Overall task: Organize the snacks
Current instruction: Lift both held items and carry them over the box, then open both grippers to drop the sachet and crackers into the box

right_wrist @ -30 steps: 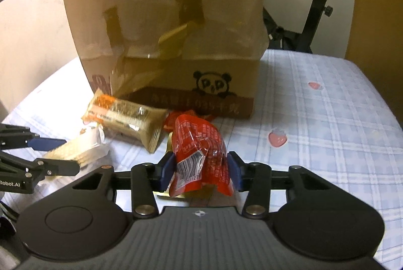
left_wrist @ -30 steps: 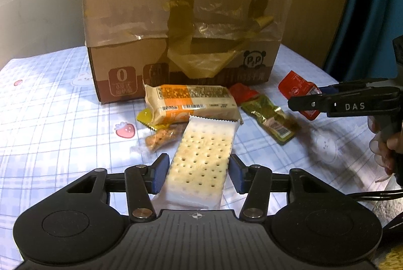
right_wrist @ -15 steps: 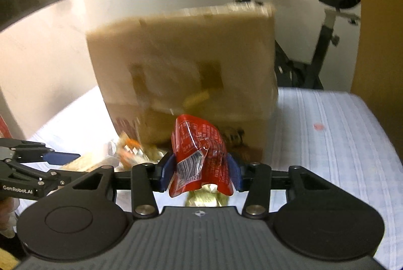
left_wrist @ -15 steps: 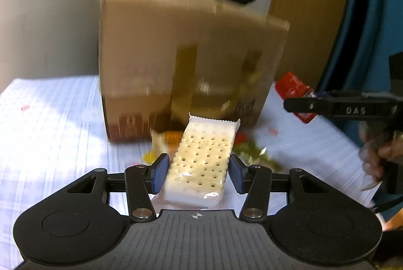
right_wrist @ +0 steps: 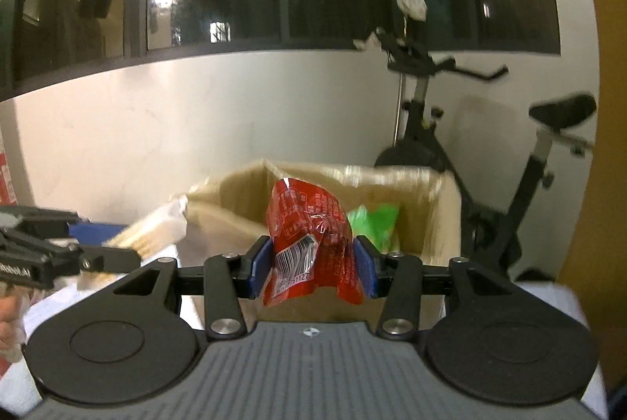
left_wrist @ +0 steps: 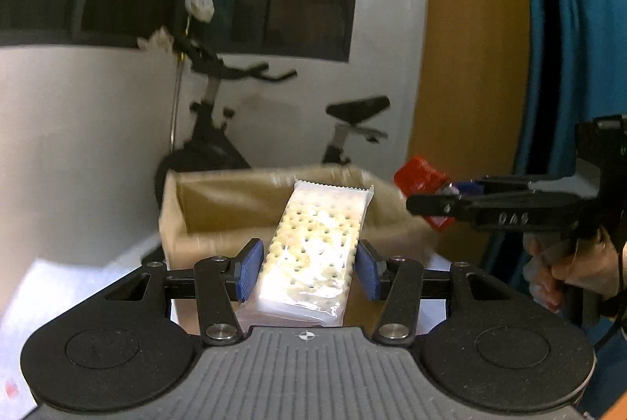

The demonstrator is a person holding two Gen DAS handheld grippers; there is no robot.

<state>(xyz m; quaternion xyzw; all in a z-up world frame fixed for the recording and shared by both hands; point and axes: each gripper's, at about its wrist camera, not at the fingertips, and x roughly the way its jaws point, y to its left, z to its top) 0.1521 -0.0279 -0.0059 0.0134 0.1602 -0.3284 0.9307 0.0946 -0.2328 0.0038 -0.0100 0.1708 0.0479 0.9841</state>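
Note:
My left gripper (left_wrist: 307, 269) is shut on a clear pack of white crackers (left_wrist: 313, 251), held above the near rim of the open cardboard box (left_wrist: 219, 200). My right gripper (right_wrist: 311, 271) is shut on a red snack packet (right_wrist: 309, 236), also raised in front of the box (right_wrist: 243, 192). A green packet (right_wrist: 372, 224) lies inside the box. The right gripper with the red packet (left_wrist: 421, 181) shows at the right of the left wrist view. The left gripper with the crackers (right_wrist: 156, 228) shows at the left of the right wrist view.
An exercise bike (right_wrist: 470, 153) stands behind the box against a white wall. Dark windows run above. A wooden panel (left_wrist: 470, 67) and a blue curtain (left_wrist: 568, 28) are on the right. A strip of the patterned tablecloth (left_wrist: 51, 286) shows at the lower left.
Both grippers rose from table level to the top of the box, each keeping its packet. The box's open top now shows and the snacks on the table have dropped out of view.

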